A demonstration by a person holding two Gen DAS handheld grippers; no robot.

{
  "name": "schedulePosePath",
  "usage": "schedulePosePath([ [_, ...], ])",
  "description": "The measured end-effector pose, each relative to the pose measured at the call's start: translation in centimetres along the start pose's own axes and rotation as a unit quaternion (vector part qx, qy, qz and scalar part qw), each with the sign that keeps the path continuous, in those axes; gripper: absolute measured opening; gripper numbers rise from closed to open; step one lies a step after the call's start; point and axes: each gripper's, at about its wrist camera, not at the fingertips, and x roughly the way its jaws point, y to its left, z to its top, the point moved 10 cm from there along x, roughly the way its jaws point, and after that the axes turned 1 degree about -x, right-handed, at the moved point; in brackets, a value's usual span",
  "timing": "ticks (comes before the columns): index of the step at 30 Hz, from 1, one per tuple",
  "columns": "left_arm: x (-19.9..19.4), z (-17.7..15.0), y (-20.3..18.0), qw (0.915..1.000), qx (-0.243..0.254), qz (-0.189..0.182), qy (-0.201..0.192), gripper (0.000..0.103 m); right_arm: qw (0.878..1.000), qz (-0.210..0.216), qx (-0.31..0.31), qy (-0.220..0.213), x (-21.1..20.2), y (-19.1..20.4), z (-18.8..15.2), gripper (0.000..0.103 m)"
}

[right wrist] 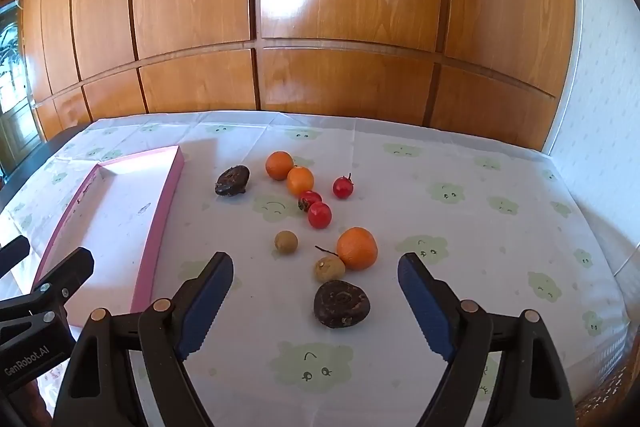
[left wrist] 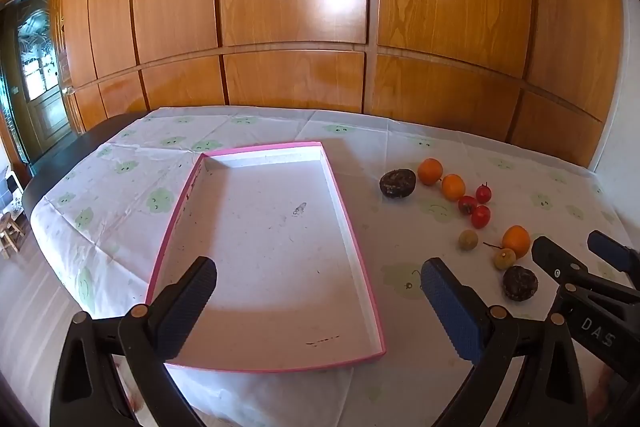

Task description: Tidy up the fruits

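Note:
An empty white tray with a pink rim (left wrist: pixel 348 223) lies on the table, and my left gripper (left wrist: pixel 318 269) hovers open over its near half. Fruits are scattered to the tray's right: two small oranges (right wrist: pixel 279 165), a third orange (right wrist: pixel 357 247), three red cherry tomatoes (right wrist: pixel 320 215), two tan longans (right wrist: pixel 286 241) and a far dark wrinkled fruit (right wrist: pixel 232 180). My right gripper (right wrist: pixel 316 263) stands open just above the near dark wrinkled fruit (right wrist: pixel 341 303), which lies between its fingers without touching them.
A white tablecloth with green cloud faces (right wrist: pixel 480 211) covers the table. A wooden panelled wall (right wrist: pixel 320 27) rises right behind it. The table's dark left edge (left wrist: pixel 80 143) drops off toward a doorway. The left gripper (right wrist: pixel 52 253) shows beside the tray rim (right wrist: pixel 160 223).

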Motion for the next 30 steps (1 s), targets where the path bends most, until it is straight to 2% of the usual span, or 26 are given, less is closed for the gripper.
schedulePosePath([
  [30, 0.2, -0.5, -0.5, 0.9998, 0.019, -0.001, 0.009, 0.103, 0.999, -0.016, -0.021, -0.026, -0.6, -2.1, 2.1, 0.086],
])
